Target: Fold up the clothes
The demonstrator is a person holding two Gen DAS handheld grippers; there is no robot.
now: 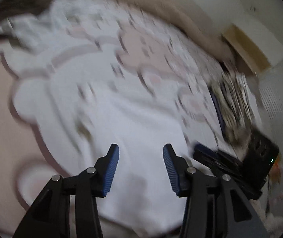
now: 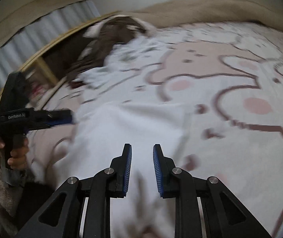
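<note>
A white garment (image 2: pixel 125 123) lies spread on a bedspread (image 2: pixel 230 75) printed with pink bears. To fold cleanly, grip an edge through its full thickness. The left gripper (image 1: pixel 141 158), above the garment, gapes wide, holding nothing. The right gripper (image 2: pixel 142 158), over its near end, stands partly open, empty.

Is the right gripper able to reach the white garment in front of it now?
Probably yes: the right gripper is open right above the white garment, with nothing between them on the bedsheet.
</note>
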